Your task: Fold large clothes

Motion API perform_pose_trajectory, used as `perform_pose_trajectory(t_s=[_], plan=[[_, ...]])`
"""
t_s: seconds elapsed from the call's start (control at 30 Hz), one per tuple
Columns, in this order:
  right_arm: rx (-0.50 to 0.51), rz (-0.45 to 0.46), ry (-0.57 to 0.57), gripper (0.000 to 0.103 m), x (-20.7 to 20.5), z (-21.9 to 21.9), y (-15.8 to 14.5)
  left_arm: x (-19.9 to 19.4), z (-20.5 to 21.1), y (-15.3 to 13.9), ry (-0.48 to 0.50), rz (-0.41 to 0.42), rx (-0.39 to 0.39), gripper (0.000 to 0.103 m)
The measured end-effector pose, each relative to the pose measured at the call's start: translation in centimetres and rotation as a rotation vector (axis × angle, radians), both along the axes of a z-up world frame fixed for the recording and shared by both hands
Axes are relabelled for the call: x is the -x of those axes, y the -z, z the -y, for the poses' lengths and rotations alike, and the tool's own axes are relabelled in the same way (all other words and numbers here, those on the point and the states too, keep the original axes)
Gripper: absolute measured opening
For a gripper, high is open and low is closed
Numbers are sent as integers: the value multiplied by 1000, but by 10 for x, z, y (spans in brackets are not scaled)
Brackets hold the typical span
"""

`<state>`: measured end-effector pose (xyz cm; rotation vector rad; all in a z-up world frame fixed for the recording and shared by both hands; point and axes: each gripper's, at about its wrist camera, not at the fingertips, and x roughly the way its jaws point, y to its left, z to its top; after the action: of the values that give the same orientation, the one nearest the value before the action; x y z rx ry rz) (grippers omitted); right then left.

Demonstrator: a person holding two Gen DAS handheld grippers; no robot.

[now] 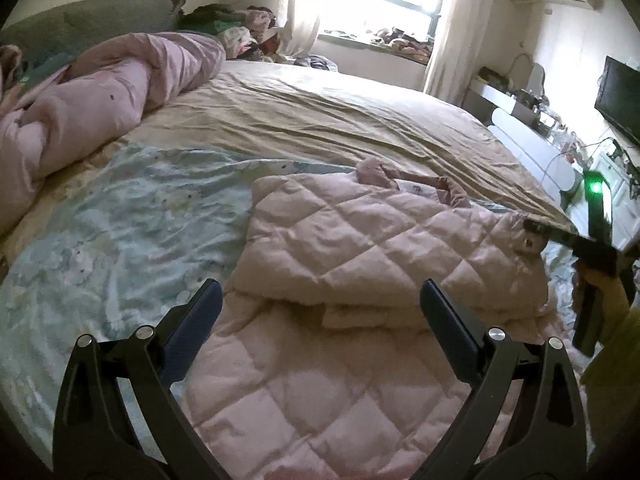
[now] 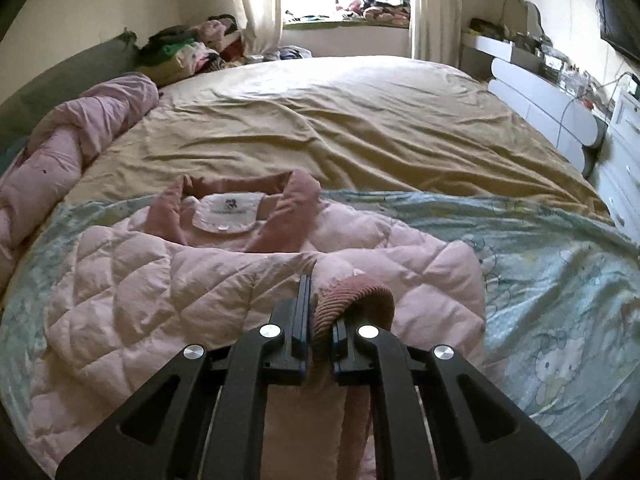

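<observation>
A pink quilted jacket point(image 1: 360, 248) lies on the blue patterned sheet point(image 1: 120, 220) at the near side of the bed. It also shows in the right wrist view point(image 2: 140, 280), collar point(image 2: 288, 208) away from me, white label inside. My left gripper point(image 1: 320, 300) is open and empty, just above the jacket's lower part, where a folded edge crosses between the fingers. My right gripper point(image 2: 320, 316) is shut on the ribbed pink sleeve cuff point(image 2: 352, 300), held over the jacket's right front. In the left wrist view it point(image 1: 536, 232) is at the jacket's right edge.
A beige sheet point(image 2: 340, 128) covers the far half of the bed. A rolled pink duvet point(image 1: 100, 100) lies along the left side. Piled clothes point(image 2: 188, 48) sit at the far left corner. White drawers point(image 2: 624, 160) and a desk stand right of the bed.
</observation>
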<state>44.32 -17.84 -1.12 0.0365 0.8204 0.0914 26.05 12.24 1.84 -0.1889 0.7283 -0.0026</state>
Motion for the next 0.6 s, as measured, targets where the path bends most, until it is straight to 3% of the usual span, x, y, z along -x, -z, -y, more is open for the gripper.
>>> perform_pose_trajectory(t_s=[0.13, 0.27, 0.43, 0.53, 0.6], plan=[[-7, -29, 13, 22, -1, 2, 2, -9, 0, 1, 9, -11, -8, 92], [-15, -42, 27, 40, 4, 6, -1, -19, -4, 5, 10, -27, -20, 92], [-25, 31, 64, 44, 25, 5, -16, -26, -16, 13, -6, -40, -30, 92], [-16, 59, 16, 47, 30, -11, -19, -35, -20, 14, -7, -46, -36, 92], [-6, 67, -54, 55, 31, -31, -18, -45, -20, 18, 16, -51, -32, 92]])
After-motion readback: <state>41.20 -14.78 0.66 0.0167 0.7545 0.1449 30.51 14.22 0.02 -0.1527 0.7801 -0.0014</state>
